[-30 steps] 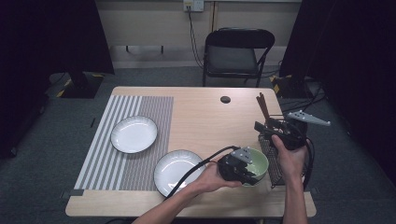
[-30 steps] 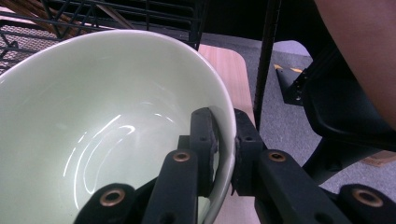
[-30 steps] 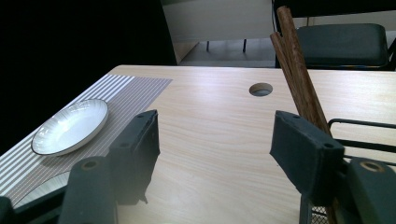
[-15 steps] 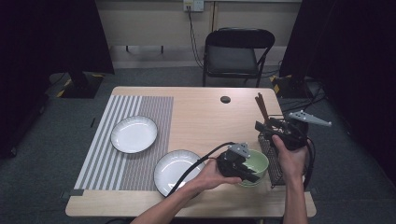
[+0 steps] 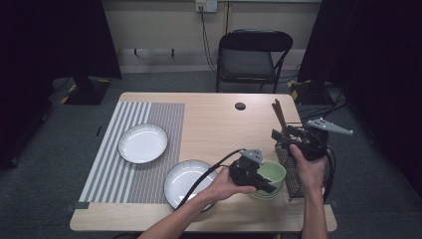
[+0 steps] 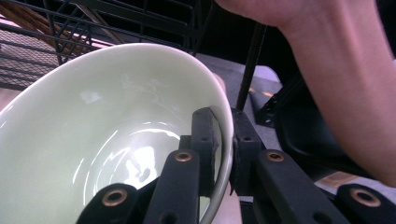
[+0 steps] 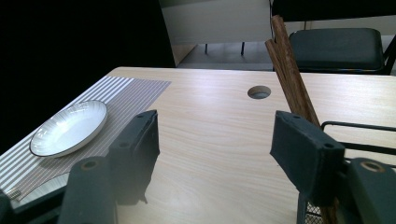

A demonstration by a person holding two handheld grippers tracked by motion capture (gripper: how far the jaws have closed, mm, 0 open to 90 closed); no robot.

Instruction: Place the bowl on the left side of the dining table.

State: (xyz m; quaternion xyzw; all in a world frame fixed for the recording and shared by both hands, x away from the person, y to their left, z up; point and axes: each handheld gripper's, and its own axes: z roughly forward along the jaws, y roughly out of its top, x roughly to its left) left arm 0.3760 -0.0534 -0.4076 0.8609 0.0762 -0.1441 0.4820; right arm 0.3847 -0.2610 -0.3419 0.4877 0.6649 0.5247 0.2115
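Bowl (image 6: pixel 93 135) rim is sitting clamped in our left gripper (image 6: pixel 224 140); we are lifting levelly, right gripper (image 7: pixel 215 144) waiting apart.

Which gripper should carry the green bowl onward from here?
Left. The left gripper is already clamped on the green bowl rim; the right gripper hangs open and empty by the wire rack.

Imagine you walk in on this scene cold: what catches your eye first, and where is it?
First, the pale green bowl near the table's front right, its rim pinched by the left gripper. Next, the right gripper held open over the black wire rack beside it. Then two white plates on and beside the striped mat.
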